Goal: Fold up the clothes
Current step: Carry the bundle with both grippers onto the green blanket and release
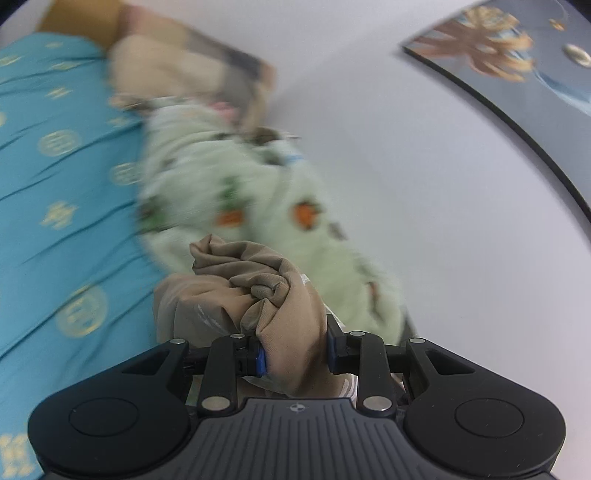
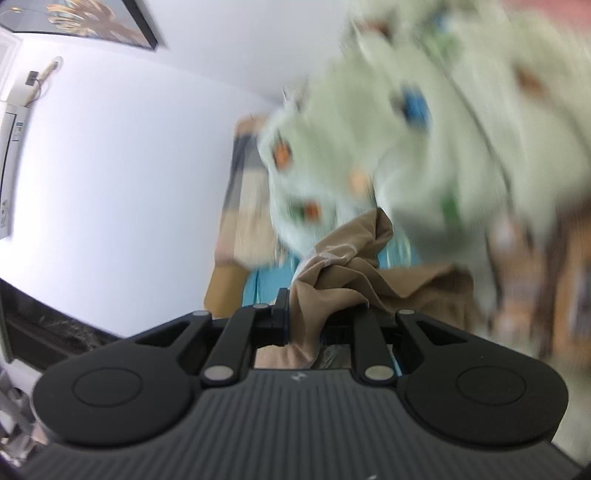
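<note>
A tan garment (image 1: 258, 291) is bunched up between the fingers of my left gripper (image 1: 295, 350), which is shut on it. The same tan garment (image 2: 351, 269) is also pinched in my right gripper (image 2: 317, 317), which is shut on it. A pale green printed garment (image 1: 236, 192) lies blurred beyond the tan one on the turquoise bed cover (image 1: 55, 184). In the right wrist view the green garment (image 2: 424, 122) fills the upper right, blurred.
A white wall (image 1: 406, 147) rises beside the bed, with a framed picture (image 1: 517, 59) on it. A beige pillow (image 1: 159, 70) and a wooden headboard (image 1: 81, 18) lie past the garments. An air conditioner (image 2: 7, 166) stands at the far left.
</note>
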The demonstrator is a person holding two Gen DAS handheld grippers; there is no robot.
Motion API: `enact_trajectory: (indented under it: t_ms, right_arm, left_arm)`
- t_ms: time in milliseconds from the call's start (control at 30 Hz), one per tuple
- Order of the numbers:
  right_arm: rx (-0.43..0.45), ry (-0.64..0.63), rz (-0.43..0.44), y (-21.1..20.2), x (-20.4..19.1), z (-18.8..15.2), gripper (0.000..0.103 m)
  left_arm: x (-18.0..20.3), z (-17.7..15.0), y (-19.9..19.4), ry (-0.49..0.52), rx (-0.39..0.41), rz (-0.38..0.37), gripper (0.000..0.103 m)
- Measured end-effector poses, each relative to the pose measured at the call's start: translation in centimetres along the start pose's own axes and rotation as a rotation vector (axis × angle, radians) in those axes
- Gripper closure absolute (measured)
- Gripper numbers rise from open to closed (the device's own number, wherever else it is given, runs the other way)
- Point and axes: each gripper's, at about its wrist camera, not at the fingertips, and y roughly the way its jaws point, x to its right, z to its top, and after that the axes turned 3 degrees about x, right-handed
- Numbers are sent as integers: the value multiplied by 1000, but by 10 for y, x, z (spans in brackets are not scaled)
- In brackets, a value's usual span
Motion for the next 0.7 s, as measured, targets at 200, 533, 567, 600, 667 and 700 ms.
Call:
enact_trajectory:
  t_ms: [200,533,567,600,667,700]
  right_arm:
    - [210,-228,6,-10,-27,63,85]
    - [241,-323,-177,17,42,64,84]
    - [215,-310,-207,23,58,56,84]
    - [189,-298,-236,29,73,48,84]
    - [137,-272,-295,42,104,32,82]
    - [126,-276,-316,44,107,30,77]
  left_arm:
    - [78,47,85,76,83,-233,72]
    - [17,-50,197,355,-47,-98,70]
    - [4,-60,202,362,-58,-73,69]
    - [-6,-67,205,364,-67,-58,69]
    - [-18,-72,207,357,-77,-51,62]
    - [-24,-75,208,353,-82,-48,60]
